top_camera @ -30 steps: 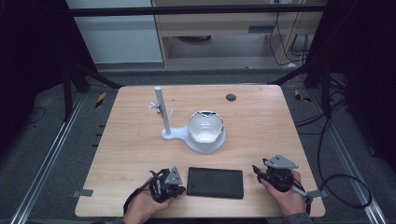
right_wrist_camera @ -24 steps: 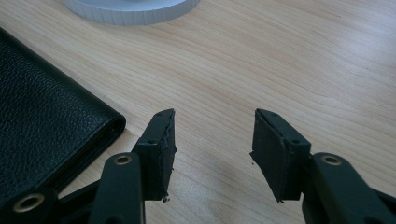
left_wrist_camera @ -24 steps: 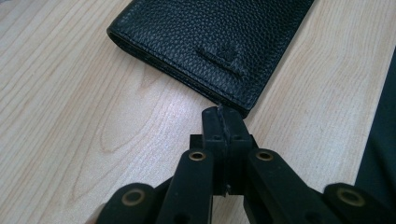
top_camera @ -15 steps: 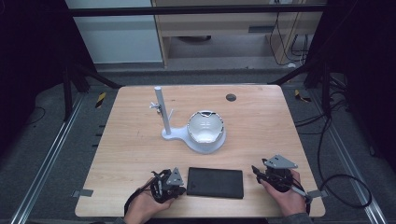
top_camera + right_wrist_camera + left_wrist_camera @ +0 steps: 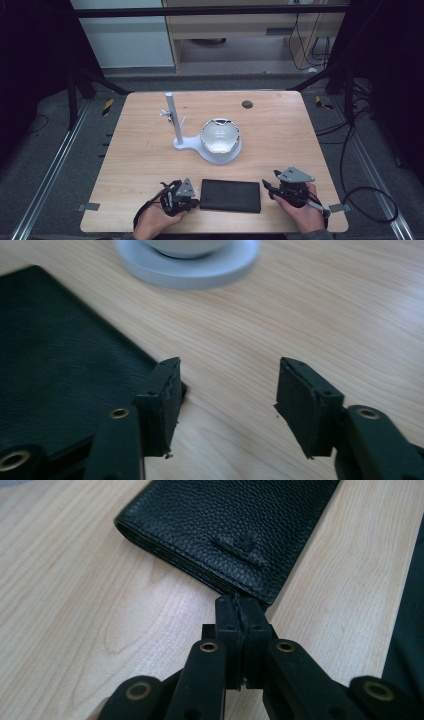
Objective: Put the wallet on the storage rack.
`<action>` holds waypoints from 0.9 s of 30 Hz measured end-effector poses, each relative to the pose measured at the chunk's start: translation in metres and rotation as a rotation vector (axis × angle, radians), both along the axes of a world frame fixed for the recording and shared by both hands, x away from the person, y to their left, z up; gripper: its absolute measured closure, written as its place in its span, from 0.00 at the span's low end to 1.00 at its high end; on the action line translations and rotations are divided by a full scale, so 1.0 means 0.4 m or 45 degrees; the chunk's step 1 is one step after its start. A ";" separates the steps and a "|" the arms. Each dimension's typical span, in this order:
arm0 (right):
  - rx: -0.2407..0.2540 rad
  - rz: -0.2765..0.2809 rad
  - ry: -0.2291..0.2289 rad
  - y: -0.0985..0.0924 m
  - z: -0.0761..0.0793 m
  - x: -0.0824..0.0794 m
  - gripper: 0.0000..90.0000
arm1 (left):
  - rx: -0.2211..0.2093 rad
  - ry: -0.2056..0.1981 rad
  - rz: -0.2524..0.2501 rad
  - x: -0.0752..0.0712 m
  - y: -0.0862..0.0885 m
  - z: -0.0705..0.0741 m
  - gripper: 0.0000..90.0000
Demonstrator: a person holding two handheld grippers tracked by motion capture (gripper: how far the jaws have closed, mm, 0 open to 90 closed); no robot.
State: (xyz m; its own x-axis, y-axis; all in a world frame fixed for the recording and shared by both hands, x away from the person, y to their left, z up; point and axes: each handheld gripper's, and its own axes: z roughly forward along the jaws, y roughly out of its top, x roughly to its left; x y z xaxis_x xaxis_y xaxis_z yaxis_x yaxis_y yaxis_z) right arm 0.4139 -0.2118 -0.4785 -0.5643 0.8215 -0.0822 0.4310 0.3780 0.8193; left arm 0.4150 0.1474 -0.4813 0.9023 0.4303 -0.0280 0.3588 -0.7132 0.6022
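A black leather wallet (image 5: 230, 195) lies flat near the table's front edge, between the two grippers. My left gripper (image 5: 194, 202) sits at its left end. In the left gripper view the jaws are pressed together, and the gripper (image 5: 241, 601) touches the near corner of the wallet (image 5: 225, 525) with nothing visibly between the jaws. My right gripper (image 5: 267, 187) is at the wallet's right end and stands open. In the right gripper view the gripper (image 5: 227, 385) has bare wood in its gap, and its left jaw stands beside the edge of the wallet (image 5: 55, 365).
A white stand (image 5: 172, 120) with an upright post and a round dish holding a white bowl (image 5: 220, 136) sits mid-table, and its dish rim (image 5: 190, 270) lies just beyond the right gripper. A small dark disc (image 5: 247, 104) lies at the far edge.
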 end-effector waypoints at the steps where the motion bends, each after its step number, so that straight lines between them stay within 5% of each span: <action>1: -0.003 0.050 0.002 0.024 0.005 -0.007 0.43 | -0.011 0.000 0.003 0.001 0.002 0.002 0.98; 10: -0.003 0.240 0.037 0.123 0.012 -0.032 0.29 | -0.115 -0.026 0.069 0.007 0.007 0.014 0.99; 15: -0.012 0.311 0.052 0.163 0.012 -0.045 0.19 | -0.116 -0.031 0.084 0.014 -0.003 0.012 0.98; 27: -0.063 0.369 0.089 0.220 0.001 -0.042 0.12 | -0.137 0.007 0.125 0.061 -0.018 0.018 0.93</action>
